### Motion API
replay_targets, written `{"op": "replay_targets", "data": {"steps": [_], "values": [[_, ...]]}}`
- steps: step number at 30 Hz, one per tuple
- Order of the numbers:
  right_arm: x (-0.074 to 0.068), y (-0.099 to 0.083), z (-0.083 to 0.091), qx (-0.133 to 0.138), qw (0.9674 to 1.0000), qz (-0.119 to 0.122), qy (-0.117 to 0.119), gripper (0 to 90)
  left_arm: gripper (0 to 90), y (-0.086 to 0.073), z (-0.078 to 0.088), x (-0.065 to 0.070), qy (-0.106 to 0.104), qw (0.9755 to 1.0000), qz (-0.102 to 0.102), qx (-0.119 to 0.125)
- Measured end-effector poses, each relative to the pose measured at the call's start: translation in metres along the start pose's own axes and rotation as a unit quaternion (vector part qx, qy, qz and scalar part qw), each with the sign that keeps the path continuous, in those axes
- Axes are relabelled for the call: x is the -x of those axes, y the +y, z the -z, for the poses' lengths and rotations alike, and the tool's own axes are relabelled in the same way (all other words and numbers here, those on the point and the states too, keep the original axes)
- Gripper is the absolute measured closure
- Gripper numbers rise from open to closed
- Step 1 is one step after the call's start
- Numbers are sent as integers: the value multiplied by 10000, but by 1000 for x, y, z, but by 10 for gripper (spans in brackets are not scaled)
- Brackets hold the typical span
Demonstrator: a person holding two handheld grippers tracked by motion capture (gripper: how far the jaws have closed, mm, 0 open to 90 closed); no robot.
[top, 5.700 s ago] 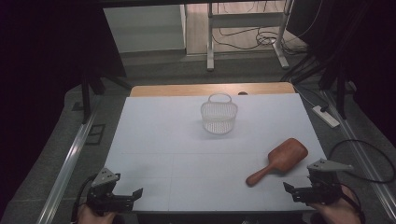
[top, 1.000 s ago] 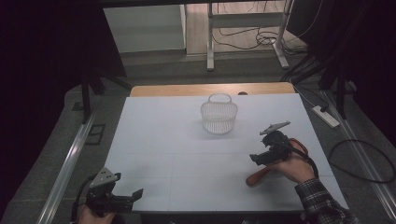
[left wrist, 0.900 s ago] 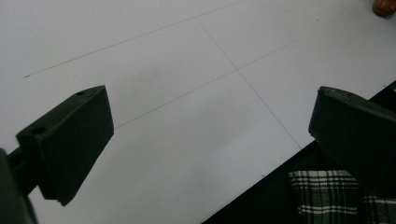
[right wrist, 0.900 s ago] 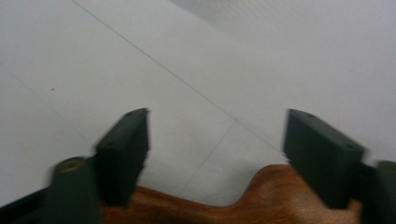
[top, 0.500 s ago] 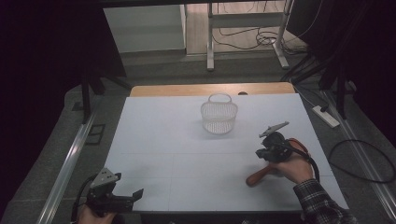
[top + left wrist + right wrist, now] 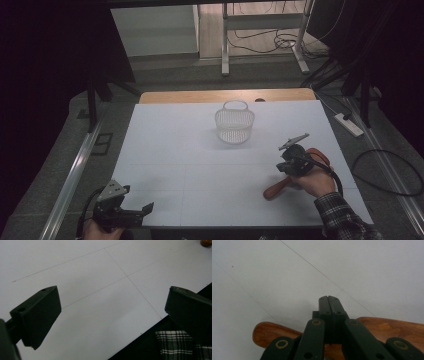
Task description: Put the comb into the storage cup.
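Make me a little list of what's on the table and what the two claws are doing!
Table: white top with thin lines
Basket: white mesh, upright, far middle
Wooden paddle: lying near the right edge
Right claw: shut, directly over the wooden paddle; can't tell if it pinches it
Left claw: open, nothing between its jaws, at the near left corner

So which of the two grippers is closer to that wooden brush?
Right. The right gripper sits over the wooden brush; the left gripper rests far off at the table's near-left corner.
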State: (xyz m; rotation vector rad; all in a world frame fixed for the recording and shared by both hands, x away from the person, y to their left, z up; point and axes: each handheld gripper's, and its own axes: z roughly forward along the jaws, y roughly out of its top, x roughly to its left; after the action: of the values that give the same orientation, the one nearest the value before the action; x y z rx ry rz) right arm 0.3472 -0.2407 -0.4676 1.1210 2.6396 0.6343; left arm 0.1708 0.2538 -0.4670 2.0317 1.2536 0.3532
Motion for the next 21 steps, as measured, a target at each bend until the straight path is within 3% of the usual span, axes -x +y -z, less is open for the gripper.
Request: {"op": "replay_targets", "data": {"steps": [13,21], "values": [[-2,-7,-14,-282,9996,55,23,894,16,0,0,0,-5,10000,-17,4],[-2,-15,-15,-406,9991,-39,70,895,17,0,0,0,3,10000,-24,1]]}}
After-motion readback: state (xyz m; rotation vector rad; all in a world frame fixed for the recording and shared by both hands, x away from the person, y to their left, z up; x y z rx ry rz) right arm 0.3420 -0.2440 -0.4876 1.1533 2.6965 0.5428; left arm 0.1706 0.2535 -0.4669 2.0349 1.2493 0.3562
